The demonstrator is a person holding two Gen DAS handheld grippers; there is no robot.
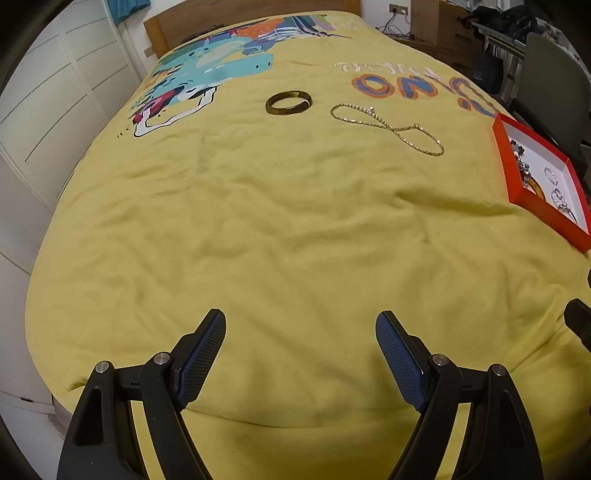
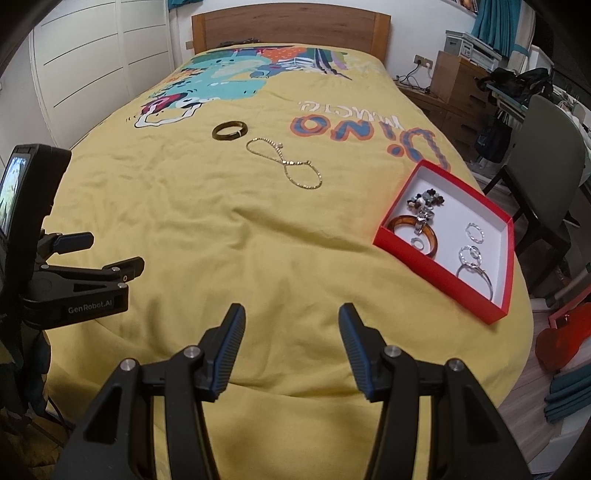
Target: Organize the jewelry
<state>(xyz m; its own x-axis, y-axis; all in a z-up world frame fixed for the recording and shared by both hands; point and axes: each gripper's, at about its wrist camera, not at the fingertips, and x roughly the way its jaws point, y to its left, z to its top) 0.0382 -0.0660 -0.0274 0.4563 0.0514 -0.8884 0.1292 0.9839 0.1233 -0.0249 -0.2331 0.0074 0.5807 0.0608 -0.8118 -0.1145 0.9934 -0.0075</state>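
Note:
A dark gold bangle [image 1: 288, 102] [image 2: 229, 131] and a gold chain necklace [image 1: 388, 123] [image 2: 286, 162] lie loose on the yellow bedspread, far ahead of both grippers. A red box with a white inside [image 1: 511, 155] [image 2: 491, 218] sits on the right side of the bed and holds an amber bangle [image 2: 415, 234], a beaded piece [image 2: 426, 199] and several silver rings. My left gripper [image 1: 300, 325] is open and empty over the near bedspread; it also shows in the right wrist view [image 2: 110, 254]. My right gripper [image 2: 291, 317] is open and empty.
The yellow dinosaur bedspread [image 2: 229, 229] covers the whole bed, with a wooden headboard [image 2: 291, 27] at the far end. White wardrobe doors [image 1: 55, 92] stand to the left. A grey chair [image 2: 546, 155], wooden drawers and clutter stand to the right.

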